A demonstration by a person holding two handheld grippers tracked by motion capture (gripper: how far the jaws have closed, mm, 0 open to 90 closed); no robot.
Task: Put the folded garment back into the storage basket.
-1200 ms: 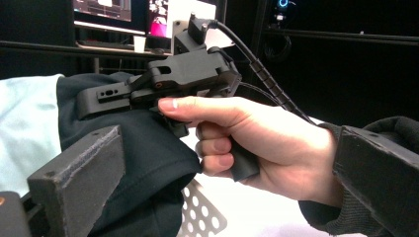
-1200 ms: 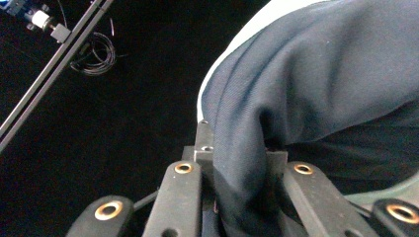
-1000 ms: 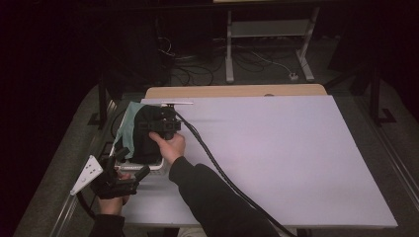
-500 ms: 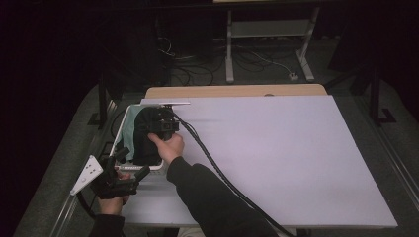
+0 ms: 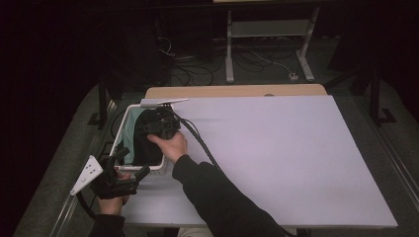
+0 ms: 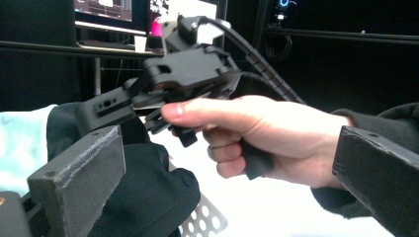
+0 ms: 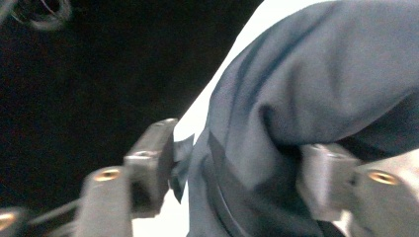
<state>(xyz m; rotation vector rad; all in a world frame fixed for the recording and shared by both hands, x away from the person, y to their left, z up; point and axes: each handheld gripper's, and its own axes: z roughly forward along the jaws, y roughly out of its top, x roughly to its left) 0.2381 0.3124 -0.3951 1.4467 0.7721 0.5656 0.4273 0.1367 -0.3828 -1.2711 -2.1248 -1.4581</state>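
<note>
A white basket point(image 5: 120, 129) stands at the table's left edge and holds a teal cloth point(image 5: 129, 138) and a dark garment point(image 5: 144, 148). My right gripper point(image 5: 157, 124) reaches down into the basket, held by the person's right hand point(image 5: 170, 145). In the right gripper view a thick fold of the dark blue-grey garment point(image 7: 296, 89) fills the gap of my right gripper point(image 7: 237, 173), with a jaw pressed on each side. My left gripper point(image 5: 126, 165) hovers just in front of the basket with its jaws wide open. In its own view my left gripper point(image 6: 227, 163) frames that hand point(image 6: 257, 133).
A white board point(image 5: 276, 158) covers most of the wooden table. The right gripper's black cable point(image 5: 200, 145) trails across it from the basket. The basket's perforated wall point(image 6: 205, 222) is close to my left gripper. Cables and a metal stand are on the dark floor beyond.
Hardly anything. The right forearm has eased slightly left while the right gripper stays in the basket. The left gripper holds its place.
</note>
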